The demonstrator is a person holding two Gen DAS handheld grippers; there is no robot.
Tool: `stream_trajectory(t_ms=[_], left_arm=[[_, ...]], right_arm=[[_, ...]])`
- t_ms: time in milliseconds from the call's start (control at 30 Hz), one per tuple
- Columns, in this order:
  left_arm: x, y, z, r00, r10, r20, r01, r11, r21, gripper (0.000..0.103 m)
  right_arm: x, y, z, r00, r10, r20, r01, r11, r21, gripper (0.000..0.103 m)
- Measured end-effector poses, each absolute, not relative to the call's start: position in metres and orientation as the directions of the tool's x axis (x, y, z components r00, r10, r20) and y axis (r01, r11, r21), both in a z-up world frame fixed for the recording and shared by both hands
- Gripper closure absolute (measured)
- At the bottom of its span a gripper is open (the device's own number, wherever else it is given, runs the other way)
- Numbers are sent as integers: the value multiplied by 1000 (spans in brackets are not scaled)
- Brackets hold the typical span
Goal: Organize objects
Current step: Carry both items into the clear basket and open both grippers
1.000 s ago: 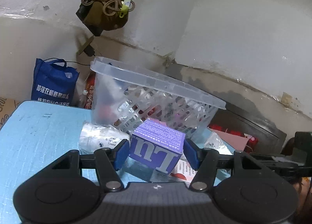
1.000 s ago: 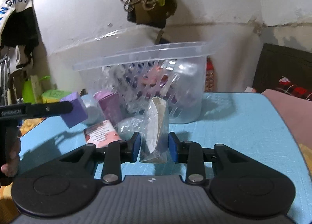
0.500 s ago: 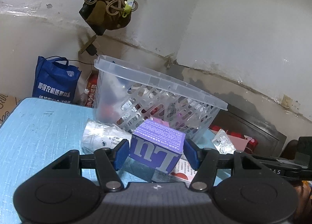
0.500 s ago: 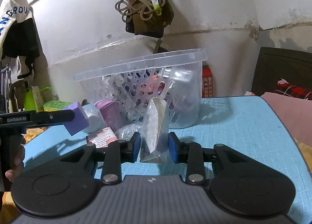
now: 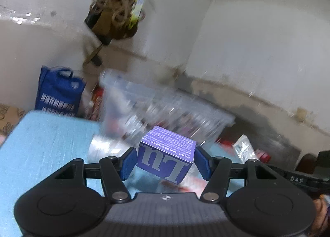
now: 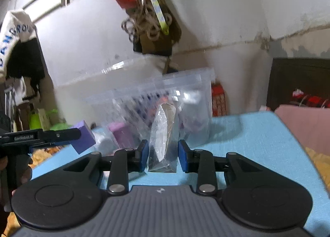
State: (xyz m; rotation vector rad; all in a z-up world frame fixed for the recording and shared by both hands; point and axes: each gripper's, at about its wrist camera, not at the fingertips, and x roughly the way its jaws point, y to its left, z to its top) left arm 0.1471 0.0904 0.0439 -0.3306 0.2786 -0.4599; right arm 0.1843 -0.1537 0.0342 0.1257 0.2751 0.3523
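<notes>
My left gripper (image 5: pixel 166 163) is shut on a purple box (image 5: pixel 167 154) with white lettering, held above the blue table (image 5: pixel 47 144). The same purple box (image 6: pixel 83 137) shows at the left of the right wrist view, held by the left gripper. My right gripper (image 6: pixel 163 155) is shut on a clear plastic packet (image 6: pixel 163 134) that stands upright between the pads. That clear plastic packet (image 5: pixel 244 150) also appears at the right of the left wrist view. Behind both stands a clear perforated plastic basket (image 6: pixel 185 101), also seen blurred as the basket (image 5: pixel 165 109), with several items inside.
On the table (image 6: pixel 257 134) by the basket lie a pink box (image 6: pixel 121 136), a clear wrapped roll (image 5: pixel 103 148) and a red-and-white packet (image 5: pixel 185 185). A blue bag (image 5: pixel 59 92) stands beyond the table's far left. A knotted cord ornament (image 6: pixel 150 28) hangs on the wall above.
Both views have tilted upward, so the basket sits lower and the wall hanging looms larger. The right gripper has shifted slightly with its packet. Both grips are unchanged.
</notes>
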Motion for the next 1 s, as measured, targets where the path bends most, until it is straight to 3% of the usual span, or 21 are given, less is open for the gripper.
stream_trajectory(t_ms=[167, 367, 400, 433, 500, 567, 600, 667, 733, 800, 1000], left_arm=[[141, 88, 118, 873, -485, -55, 437, 826, -355, 38], [234, 60, 177, 877, -451, -167, 384, 866, -320, 36], [250, 59, 177, 873, -445, -199, 370, 871, -323, 33], [265, 58, 173, 855, -462, -236, 371, 863, -343, 27], [285, 58, 158, 844, -454, -284, 339, 864, -372, 26], [287, 60, 149, 854, -410, -320, 287, 885, -367, 26], [279, 64, 148, 864, -404, -300, 286, 885, -367, 26], [253, 71, 147, 877, -418, -237, 320, 875, -363, 26], [220, 78, 140, 892, -412, -185, 333, 877, -346, 17], [195, 82, 125, 911, -371, -181, 306, 901, -308, 12], [201, 97, 60, 877, -300, -375, 191, 934, -302, 12]], right_arm=[[182, -146, 98, 920, 366, -143, -350, 929, 122, 68], [266, -117, 159, 929, 335, -157, -336, 942, 21, 67], [279, -113, 160, 926, 336, -173, -339, 941, 13, 64], [289, -112, 159, 923, 337, -184, -340, 940, 16, 49], [302, -107, 152, 923, 322, -212, -332, 943, -14, 28], [302, -103, 144, 928, 290, -232, -311, 949, -58, 26], [297, -106, 142, 929, 290, -228, -309, 950, -49, 23], [277, -117, 138, 928, 315, -198, -321, 947, 1, 3], [253, -128, 128, 932, 325, -163, -321, 946, 49, 0], [238, -135, 109, 924, 332, -189, -320, 943, 92, 0], [251, -122, 46, 848, 314, -428, -298, 949, 106, 1]])
